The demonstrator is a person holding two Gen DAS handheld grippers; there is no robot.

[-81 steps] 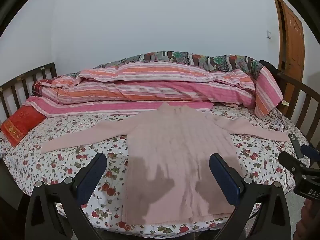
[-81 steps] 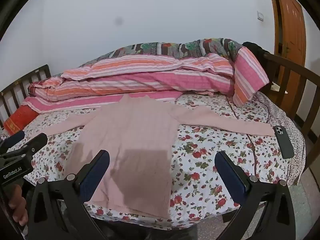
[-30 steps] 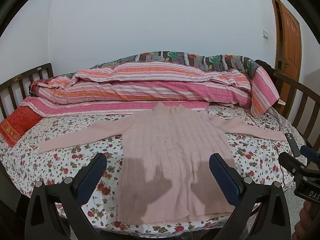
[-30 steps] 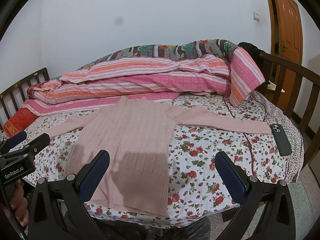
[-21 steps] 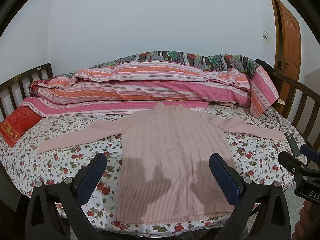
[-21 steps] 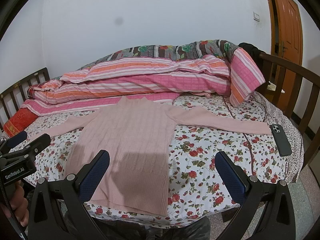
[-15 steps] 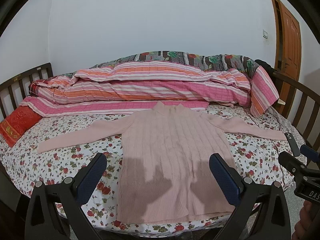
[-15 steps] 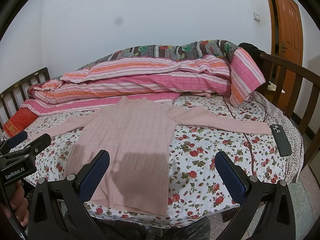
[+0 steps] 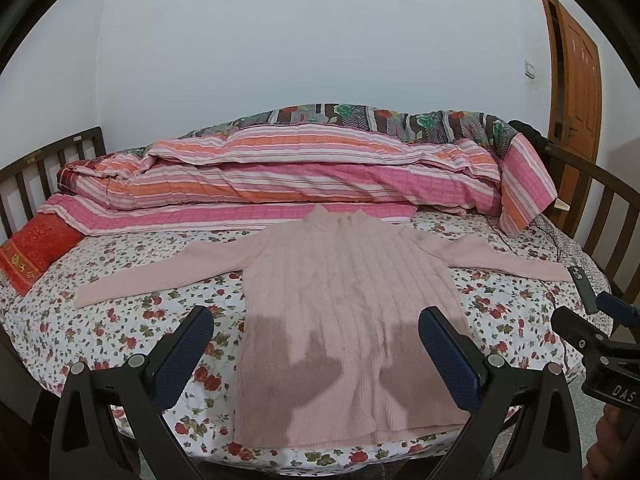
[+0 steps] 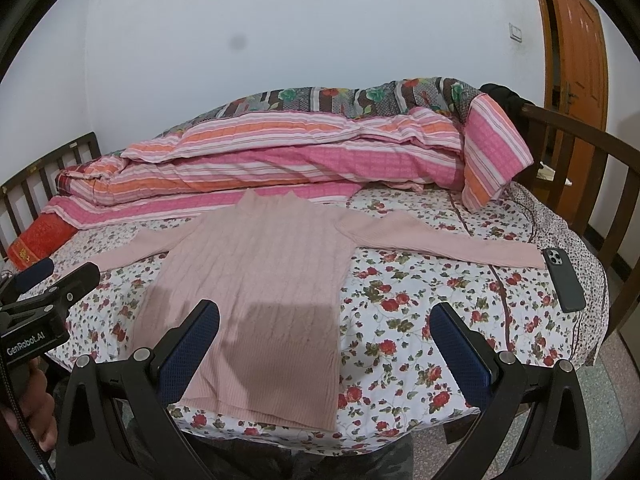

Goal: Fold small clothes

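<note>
On floral sheet (image 9: 120, 320), flat ribbed sweater (image 9: 344, 292)

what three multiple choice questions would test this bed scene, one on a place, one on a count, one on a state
1. Where does the dark smartphone lie?
A. on the red pillow
B. on the floral sheet just past the end of the sweater's sleeve, near the bed's side
C. on the sweater's chest

2. How many sleeves of the pale pink cable-knit sweater are spread outward?
A. none
B. one
C. two

3. What state is the right hand-held gripper in?
A. open, holding nothing
B. shut on the sweater's hem
C. shut on the phone

Answers:
1. B: in the right wrist view the phone rests on the floral sheet beside the sleeve tip.
2. C: both sleeves stretch out sideways, unfolded.
3. A: its blue-padded fingers stand wide apart above the bed; the left hand-held gripper looks the same.
</note>
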